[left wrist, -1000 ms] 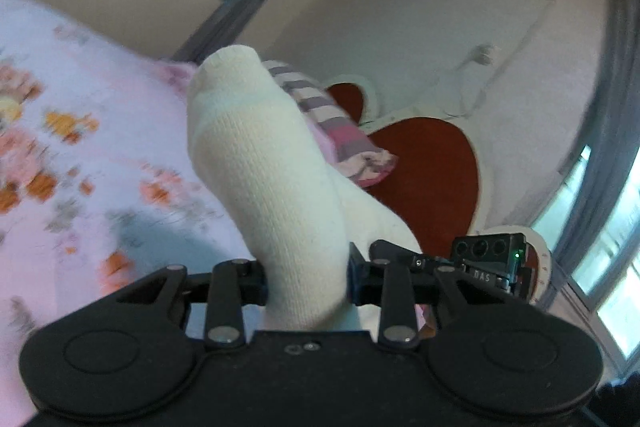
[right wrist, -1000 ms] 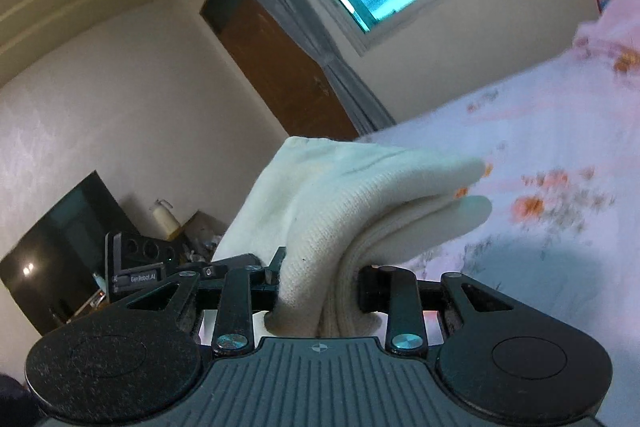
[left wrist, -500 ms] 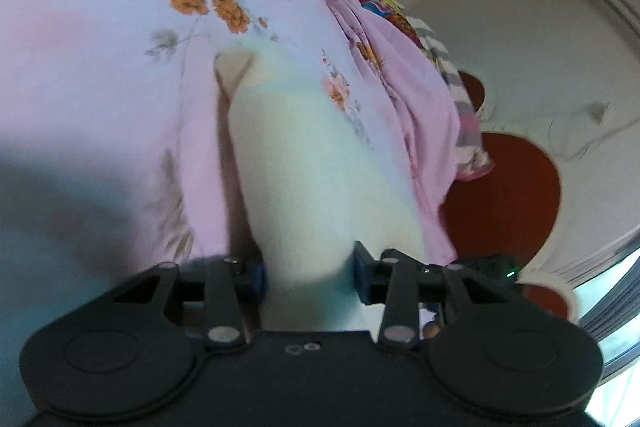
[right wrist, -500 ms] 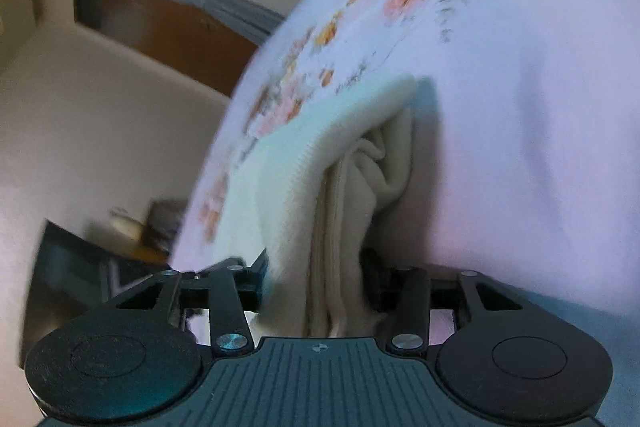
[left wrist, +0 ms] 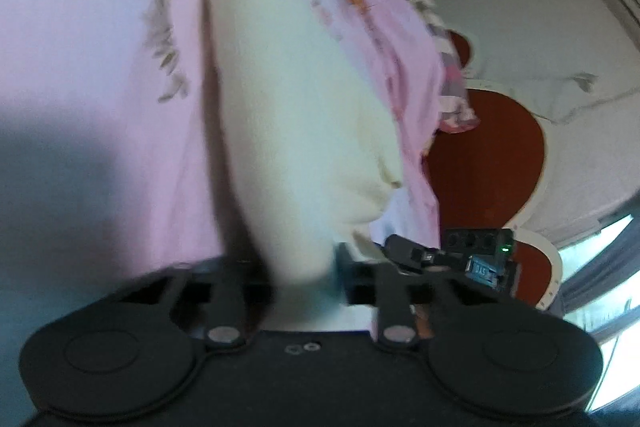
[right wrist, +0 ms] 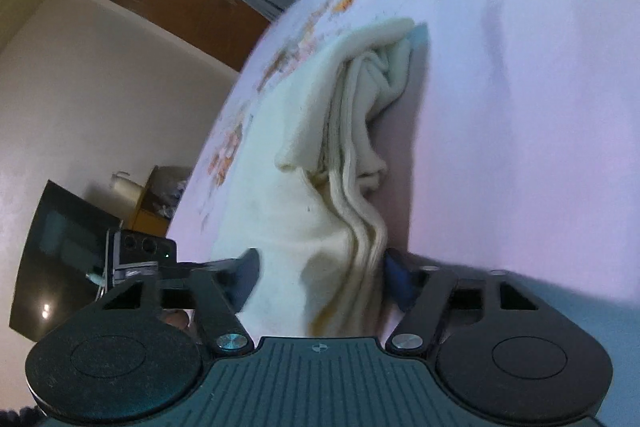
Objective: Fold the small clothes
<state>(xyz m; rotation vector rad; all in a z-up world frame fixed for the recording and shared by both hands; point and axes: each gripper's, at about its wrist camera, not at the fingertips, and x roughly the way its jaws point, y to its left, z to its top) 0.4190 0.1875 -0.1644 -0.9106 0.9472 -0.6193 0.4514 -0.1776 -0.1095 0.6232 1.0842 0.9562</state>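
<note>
A: What's changed from a second back?

B: Both grippers have come down. The sock [left wrist: 288, 99] was up in the air against the wall; now it lies along the bed [left wrist: 88, 27].

A: Jaws?

B: Left gripper [left wrist: 302, 277]: jaws narrow and closing on one end of the sock. Right gripper [right wrist: 320, 267]: jaws closing a little on the bunched, layered end [right wrist: 352, 147], fabric between them.

A: Meaning?

B: Likely the set-down stage; release comes next.
</note>
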